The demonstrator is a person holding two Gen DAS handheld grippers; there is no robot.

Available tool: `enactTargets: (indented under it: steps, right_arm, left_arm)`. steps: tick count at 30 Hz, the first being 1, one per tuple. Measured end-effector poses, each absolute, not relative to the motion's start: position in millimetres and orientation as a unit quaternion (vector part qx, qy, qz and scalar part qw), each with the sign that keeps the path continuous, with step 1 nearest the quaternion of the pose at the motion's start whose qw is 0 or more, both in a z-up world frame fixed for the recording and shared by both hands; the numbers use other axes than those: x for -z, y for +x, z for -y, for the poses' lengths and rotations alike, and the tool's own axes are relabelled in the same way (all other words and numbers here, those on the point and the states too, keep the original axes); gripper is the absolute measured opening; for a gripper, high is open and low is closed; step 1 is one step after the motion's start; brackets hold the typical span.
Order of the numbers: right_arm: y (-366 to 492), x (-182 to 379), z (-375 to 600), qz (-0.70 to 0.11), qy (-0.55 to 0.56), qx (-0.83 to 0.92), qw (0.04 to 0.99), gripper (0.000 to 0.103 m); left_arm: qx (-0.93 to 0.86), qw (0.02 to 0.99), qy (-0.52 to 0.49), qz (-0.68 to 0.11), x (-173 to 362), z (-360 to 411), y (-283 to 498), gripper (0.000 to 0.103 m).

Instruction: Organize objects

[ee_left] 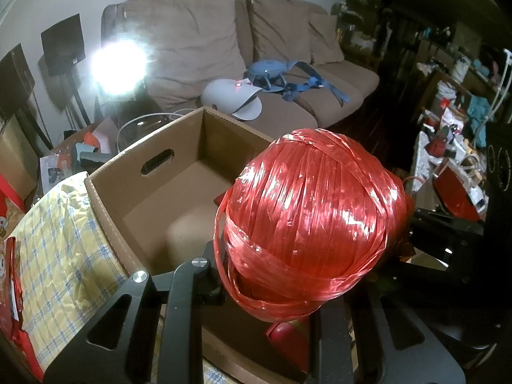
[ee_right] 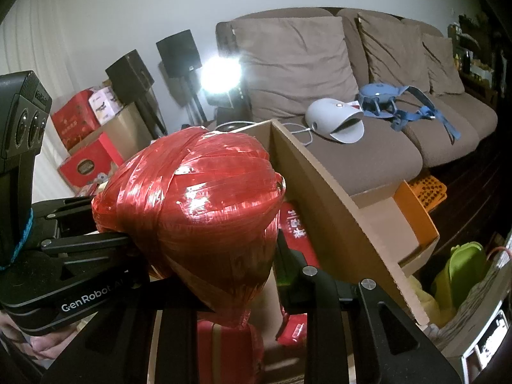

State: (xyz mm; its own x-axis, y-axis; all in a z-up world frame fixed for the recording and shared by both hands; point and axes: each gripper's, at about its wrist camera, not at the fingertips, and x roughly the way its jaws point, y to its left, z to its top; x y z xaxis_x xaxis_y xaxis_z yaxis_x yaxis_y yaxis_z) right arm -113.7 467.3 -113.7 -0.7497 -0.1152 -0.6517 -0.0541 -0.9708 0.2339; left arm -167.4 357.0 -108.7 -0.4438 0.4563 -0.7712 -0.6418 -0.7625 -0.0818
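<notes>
Red raffia ball (ee_left: 307, 220) pinched between both my grippers: left gripper (ee_left: 265, 291) closed narrow on one flank, right gripper (ee_right: 224, 275) closed narrow on other, second rig visible at left of right view. Ball hangs over open cardboard box (ee_left: 179, 134), above red packets (ee_right: 292, 224) inside. Sofa (ee_right: 368, 147) behind. Risk: slick wound strands slip off pads; uneven release tips ball past box wall; loose loop (ee_left: 220, 243) snags on finger.

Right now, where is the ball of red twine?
The ball of red twine fills the centre of both wrist views, above the open cardboard box, with the sofa beyond it.
</notes>
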Motion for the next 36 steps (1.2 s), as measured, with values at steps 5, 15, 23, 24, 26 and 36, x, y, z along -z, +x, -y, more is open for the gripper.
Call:
enactTargets:
  steps: [5,15,23,24,26,36]
  right_arm:
    - [-115.0,115.2,-465.9,0.122,0.357,0.926,0.017,0.025]
    - [-114.6,116.3,-465.8,0.123,0.359,0.925,0.020,0.025]
    - [-114.7,117.4,-466.4,0.123,0.362,0.924,0.022,0.025]
    - [-114.7,117.1,-464.4,0.123,0.363,0.923,0.022,0.025]
    - [-115.7,117.5,-463.5,0.123,0.366,0.922,0.023,0.025]
    - [-117.0,120.3,-460.9,0.122,0.376,0.918,0.023,0.025]
  left_arm:
    - [-0.841,0.325,-0.419,-0.112,109.8,-356.0,-167.9,0.022]
    - [-0.840,0.322,-0.422,-0.115,111.9,-354.9,-168.8,0.022]
    - [-0.839,0.321,-0.425,-0.116,111.9,-353.9,-168.9,0.022]
    - [-0.838,0.320,-0.426,-0.116,111.9,-353.5,-169.1,0.022]
    - [-0.837,0.319,-0.429,-0.117,112.2,-353.1,-169.3,0.022]
    - [-0.831,0.318,-0.440,-0.119,114.9,-354.2,-169.1,0.022]
